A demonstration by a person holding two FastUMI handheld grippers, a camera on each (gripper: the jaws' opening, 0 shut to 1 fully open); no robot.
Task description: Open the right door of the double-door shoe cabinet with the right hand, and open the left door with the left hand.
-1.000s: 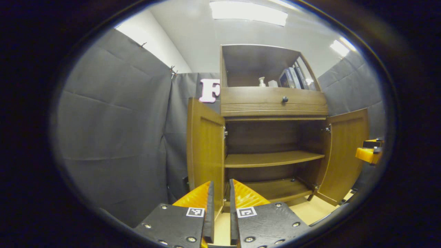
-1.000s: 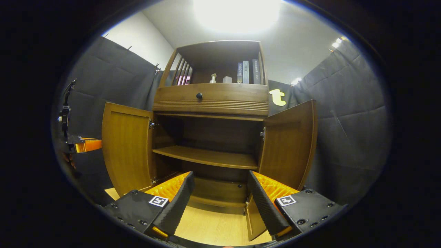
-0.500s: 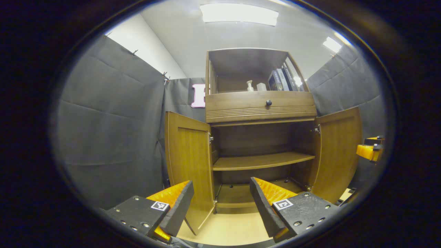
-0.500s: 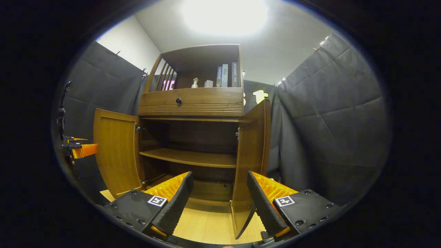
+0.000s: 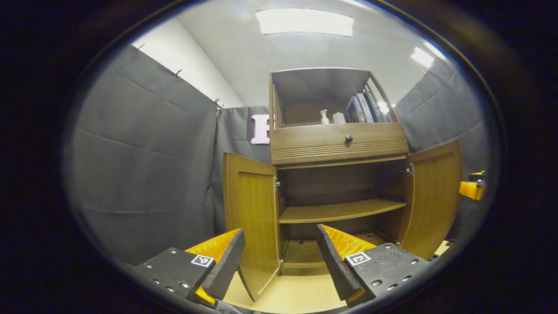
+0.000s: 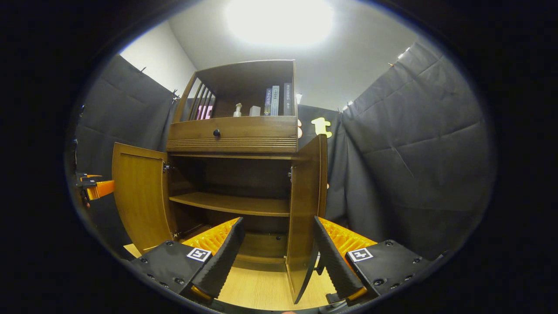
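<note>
Wooden doors free; both tongs [image 5: 281, 261] [image 6: 277, 257] agape.

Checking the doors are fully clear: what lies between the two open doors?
In the left gripper view, between the left door and right door is the cabinet's open inside: a bare middle shelf and a bottom board, nothing on either.

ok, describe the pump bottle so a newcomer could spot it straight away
Start at the wooden shoe cabinet with both lower doors swung open. Above its drawer is an open top shelf. The small pale pump bottle stands there, left of a white box and upright books; only it has a nozzle.
</note>
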